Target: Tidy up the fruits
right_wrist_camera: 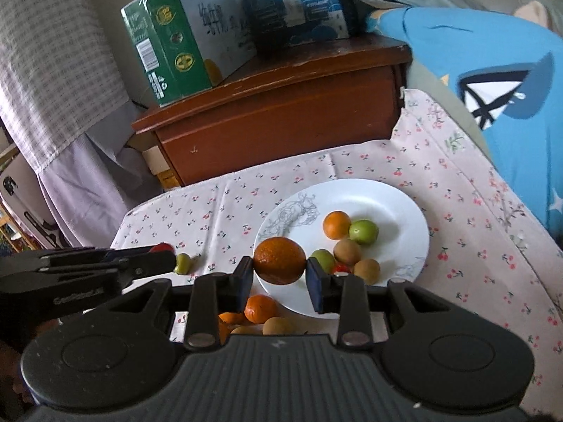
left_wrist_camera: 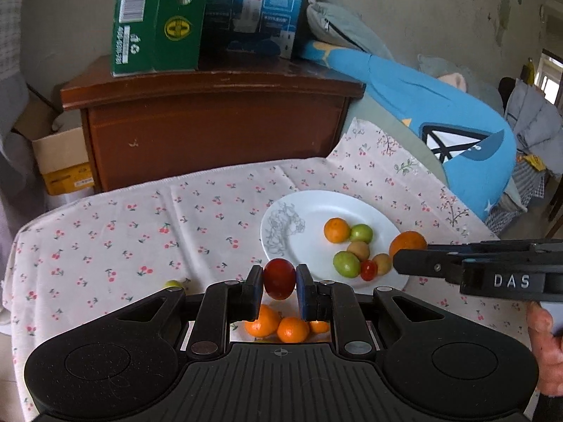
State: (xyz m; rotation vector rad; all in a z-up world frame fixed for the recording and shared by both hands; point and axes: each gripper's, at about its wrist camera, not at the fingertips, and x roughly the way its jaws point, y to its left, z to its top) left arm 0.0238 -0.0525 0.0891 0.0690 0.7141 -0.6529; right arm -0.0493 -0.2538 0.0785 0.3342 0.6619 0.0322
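- Left wrist view: the left gripper pinches a small red fruit between its two pads, one pad pressed on each side. The fruit hangs clear of the cherry-print cloth.
- Beyond the fingers and a little to their right lies the white plate, already holding a small orange, two green fruits, two brownish ones and a red one. Below the fingers, on the cloth, sit three loose small oranges. A small green fruit lies on the cloth off to the left of the fingers.
- The right gripper comes into this view from the right edge, carrying a larger orange at its tip over the plate's near right rim.
- Right wrist view: the right gripper clamps the large orange between its pads, which stand apart only by the fruit's width. The fruit is held above the plate's near left rim, not resting on it.
- Under the fingers more loose fruit shows on the cloth: small oranges and two brownish ones. The left gripper sits to the left, just beside the green fruit.
- Judgement: this is the carrying step, with both fruits lifted and not yet delivered. Next, each gripper should move forward over a bare part of the plate, lower, and then open, gently so that round fruit does not roll off the rim.
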